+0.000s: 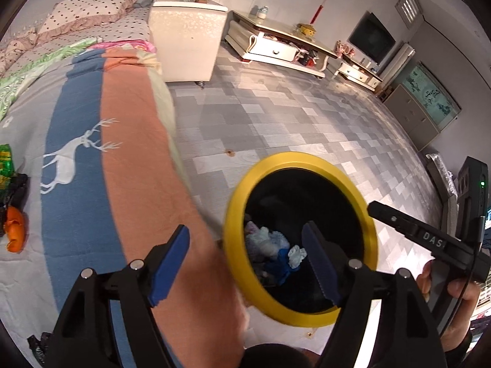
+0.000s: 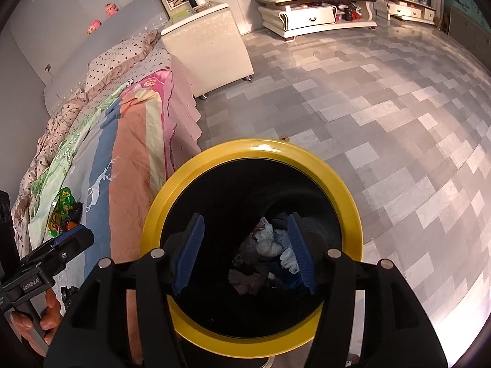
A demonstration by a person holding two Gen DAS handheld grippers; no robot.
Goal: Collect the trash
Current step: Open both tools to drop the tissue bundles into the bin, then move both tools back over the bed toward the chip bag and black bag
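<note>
Both wrist views look down, sharing the bin (image 1: 302, 165) (image 2: 254, 150)

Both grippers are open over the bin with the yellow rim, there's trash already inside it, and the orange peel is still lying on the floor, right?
Not quite: the orange peel lies on the bed, not the floor, as the left wrist view shows. The rest stands: the left gripper and right gripper are both open over the bin, which already has trash inside.

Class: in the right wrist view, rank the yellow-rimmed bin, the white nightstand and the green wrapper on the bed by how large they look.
1. Yellow-rimmed bin, though nearest the camera.
2. White nightstand.
3. Green wrapper.
</note>
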